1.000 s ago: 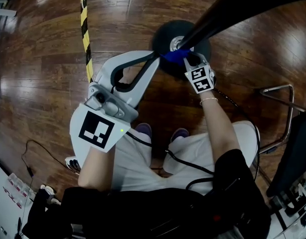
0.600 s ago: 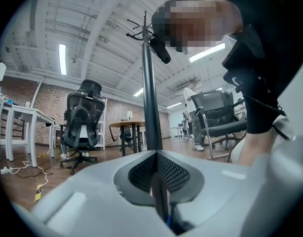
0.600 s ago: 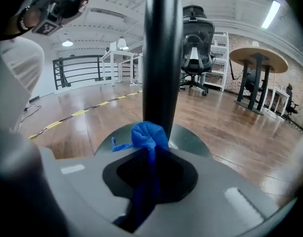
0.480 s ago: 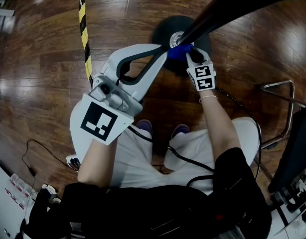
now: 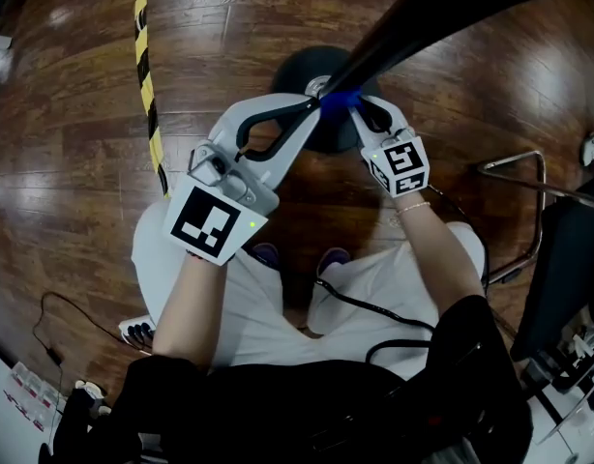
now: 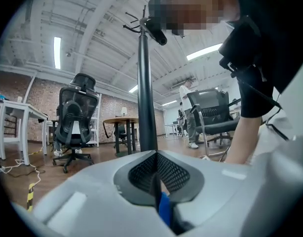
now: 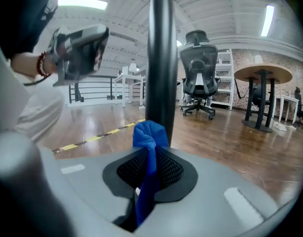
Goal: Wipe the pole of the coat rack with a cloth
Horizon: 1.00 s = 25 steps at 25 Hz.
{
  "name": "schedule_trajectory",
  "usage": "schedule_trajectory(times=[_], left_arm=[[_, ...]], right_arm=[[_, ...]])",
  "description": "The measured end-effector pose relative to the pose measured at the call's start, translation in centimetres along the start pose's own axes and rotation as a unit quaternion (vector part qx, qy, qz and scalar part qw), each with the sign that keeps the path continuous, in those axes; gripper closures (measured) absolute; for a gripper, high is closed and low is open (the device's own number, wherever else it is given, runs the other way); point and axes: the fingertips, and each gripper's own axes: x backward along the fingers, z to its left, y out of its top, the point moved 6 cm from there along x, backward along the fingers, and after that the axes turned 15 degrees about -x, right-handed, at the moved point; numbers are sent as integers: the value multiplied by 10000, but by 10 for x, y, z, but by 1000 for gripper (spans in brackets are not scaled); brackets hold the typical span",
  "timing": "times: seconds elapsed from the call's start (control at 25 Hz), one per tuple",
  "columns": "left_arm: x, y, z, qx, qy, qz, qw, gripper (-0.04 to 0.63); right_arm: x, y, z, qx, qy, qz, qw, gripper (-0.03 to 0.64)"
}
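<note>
Blue fabric cloth [image 5: 341, 101], clamped between the closed jaws of both the white left gripper [image 5: 313, 106] and white right gripper [image 5: 360, 114], presses the upright black pole [image 5: 413, 17] low near its round base [image 5: 292, 71], so the wipe likely runs upward along it.

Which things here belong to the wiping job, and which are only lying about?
Job: blue cloth, pole, left gripper and right gripper, both shut on the cloth.
Lying about: striped tape, office chair, round table.
</note>
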Motion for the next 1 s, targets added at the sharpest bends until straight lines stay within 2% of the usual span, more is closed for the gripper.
schedule_trajectory(times=[0.16,0.24,0.48,0.64,0.84,1.0], left_arm=[[-7,-8,3,-29,-96,11,9999,589],[-11,-11,4,27,-107,-20,9999,589],[-26,-30,14,374,-61,17,9993,589],[-22,-40,17,709,88,36,9974,589],[-33,-43,24,507,41,-130,9986,589],[-38,-67,17,460,-215,121,9986,589]], right_arm=[[39,52,-7,-552,-19,-809,9952,583],[57,82,-12,-655,-3,-1237,9902,583],[90,172,-4,-201,481,-2074,9769,583],[110,213,12,-254,596,-2482,9665,583],[138,283,26,-263,924,-3044,9477,583],[160,353,35,-89,1161,-3517,9288,584]])
